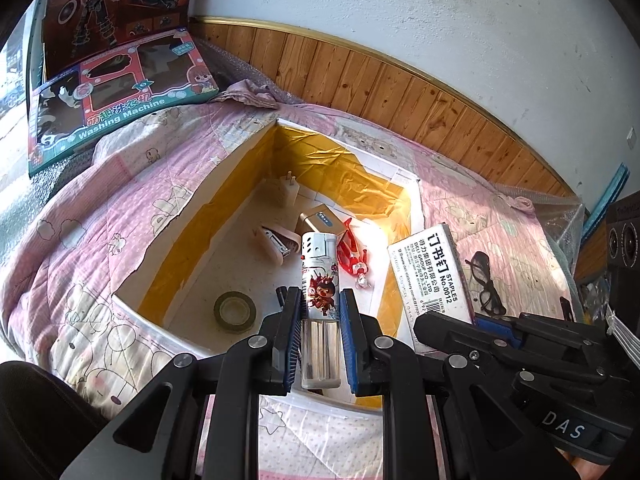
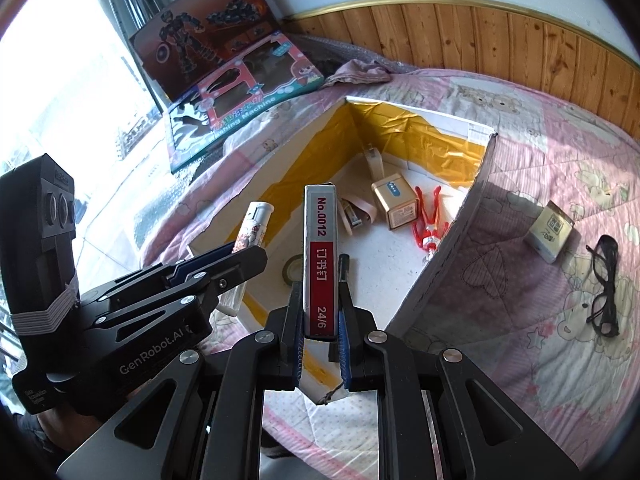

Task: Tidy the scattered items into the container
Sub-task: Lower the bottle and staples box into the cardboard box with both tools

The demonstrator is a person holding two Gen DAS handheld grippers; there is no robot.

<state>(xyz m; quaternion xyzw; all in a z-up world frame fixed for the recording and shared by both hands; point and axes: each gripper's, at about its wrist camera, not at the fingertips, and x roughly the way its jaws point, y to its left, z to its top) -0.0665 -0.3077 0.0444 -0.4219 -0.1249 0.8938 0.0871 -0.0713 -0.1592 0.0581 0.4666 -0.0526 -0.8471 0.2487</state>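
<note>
Quilt [image 2: 520,280]: small carton [image 2: 551,232], right view only.

— What colours have I got in my tongs?

— My left tongs [image 1: 320,308], black with blue pads, grip a white lighter [image 1: 320,280] printed with a red cartoon figure, its lower part clear. My right tongs [image 2: 320,308] clamp a staple box [image 2: 320,256], red with a grey spine.

— And around them?

— The container [image 1: 240,184] is white, lined with yellow tape. The quilt [image 2: 500,300] on the bed is pink with cartoon animals. The glasses [image 2: 606,284] are black.
</note>
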